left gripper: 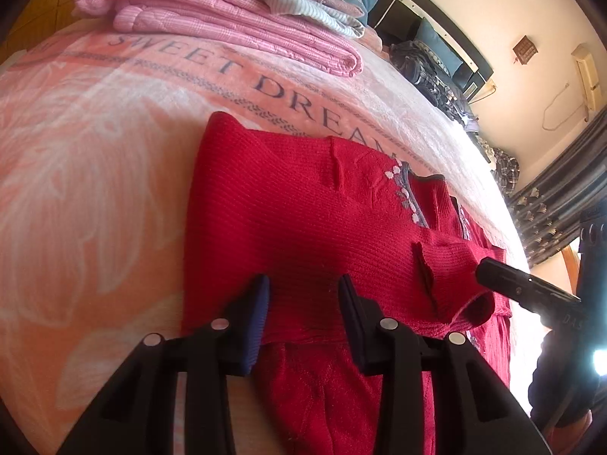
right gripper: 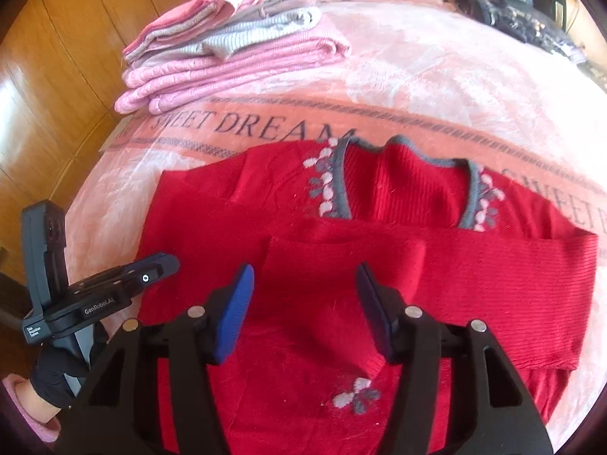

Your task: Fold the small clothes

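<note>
Both the right gripper [right gripper: 303,295] and left gripper [left gripper: 303,299] are held agape, empty, above the red sweater [right gripper: 379,265] spread below them; soft, limp knit, best pinched at a folded edge.

**Reds and pinks on the bed**

The ribbed sweater [right gripper: 379,265] is deep red, its V-neck trimmed in grey with small white and grey flower motifs; another such flower sits low on its front. The blanket [right gripper: 417,87] beneath is salmon pink with large white floral shapes, grey patterned bands and dark grey lettering "SWEET DREAM". Toward its far left corner, the folded stack [right gripper: 227,53] is pink with grey-and-white striped layers. The gripper pads [right gripper: 235,311] are blue on black frames.
</note>
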